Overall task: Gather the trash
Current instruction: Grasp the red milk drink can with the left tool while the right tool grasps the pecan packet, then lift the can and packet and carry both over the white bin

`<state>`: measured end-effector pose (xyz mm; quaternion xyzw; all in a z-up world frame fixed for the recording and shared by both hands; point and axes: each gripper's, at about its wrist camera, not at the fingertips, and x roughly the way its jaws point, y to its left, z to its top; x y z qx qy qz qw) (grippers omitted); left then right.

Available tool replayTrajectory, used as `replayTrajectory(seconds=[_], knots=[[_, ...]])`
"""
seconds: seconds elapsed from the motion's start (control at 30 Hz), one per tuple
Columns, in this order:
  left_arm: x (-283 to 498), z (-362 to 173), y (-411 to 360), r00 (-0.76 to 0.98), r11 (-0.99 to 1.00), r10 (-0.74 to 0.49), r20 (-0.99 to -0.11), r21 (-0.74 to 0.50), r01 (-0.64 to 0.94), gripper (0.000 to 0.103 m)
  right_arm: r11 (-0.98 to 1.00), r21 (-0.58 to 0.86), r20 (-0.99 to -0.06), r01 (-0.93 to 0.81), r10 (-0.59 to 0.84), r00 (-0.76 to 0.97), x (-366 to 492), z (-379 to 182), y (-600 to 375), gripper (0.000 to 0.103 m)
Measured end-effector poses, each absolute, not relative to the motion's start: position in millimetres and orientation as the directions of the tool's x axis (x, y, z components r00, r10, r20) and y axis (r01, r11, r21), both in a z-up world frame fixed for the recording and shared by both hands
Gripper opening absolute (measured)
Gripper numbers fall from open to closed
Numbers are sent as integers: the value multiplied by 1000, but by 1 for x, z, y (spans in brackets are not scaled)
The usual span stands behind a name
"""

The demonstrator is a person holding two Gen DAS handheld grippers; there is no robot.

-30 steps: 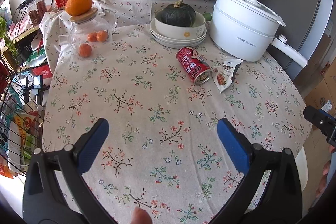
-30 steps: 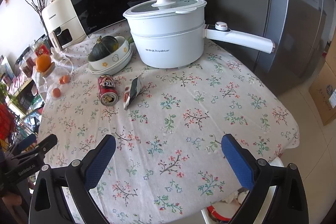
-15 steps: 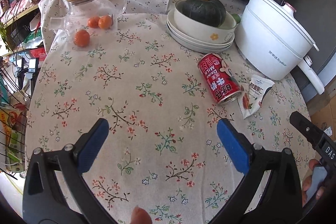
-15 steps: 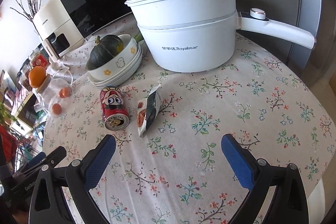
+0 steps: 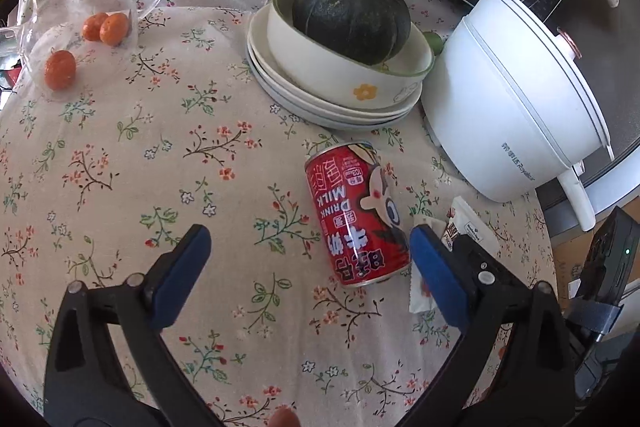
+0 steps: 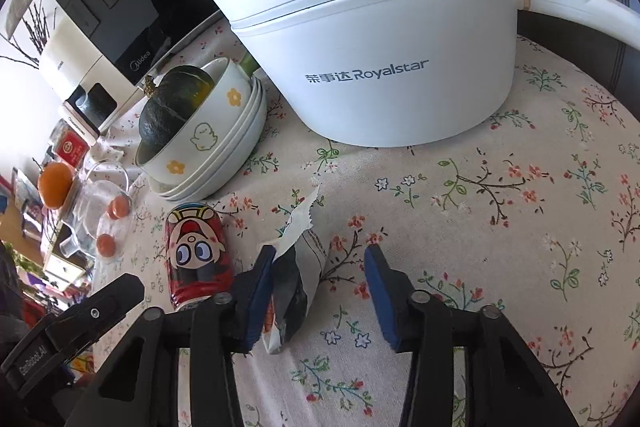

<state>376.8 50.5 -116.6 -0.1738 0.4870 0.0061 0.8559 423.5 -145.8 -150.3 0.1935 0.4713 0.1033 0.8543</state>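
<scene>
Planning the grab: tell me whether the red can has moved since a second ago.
No. The red can still lies just in front of the stacked plates.

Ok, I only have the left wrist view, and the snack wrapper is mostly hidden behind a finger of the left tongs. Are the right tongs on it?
Observer: The right tongs straddle the wrapper. They have just been closing, and one pad touches it while the other is clear.
Operator: Is it lying flat?
Observer: No, it is crumpled and stands on edge, with its torn end toward the white pot.
Operator: Is the can in the way?
Observer: No. The can lies outside the right tongs, and the touching pad sits between it and the wrapper.
</scene>
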Motion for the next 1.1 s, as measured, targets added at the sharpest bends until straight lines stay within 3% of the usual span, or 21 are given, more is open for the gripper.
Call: replayTrajectory(seconds=[0.47,0.8,1.1], knots=[[405,-138,27,479,950,-164,-862,-269,-158,56,927,375,-773,-18,323,546,402,-144,-175,6],[372,-132,29,486,970,-147,-861,-222,-99,54,937,350,-786,-4,295,543,372,-137,-191,5],[315,-112,52,508,969,-142,-849,-224,-105,54,940,341,-765,-24,292,573,328,-97,-194,5]])
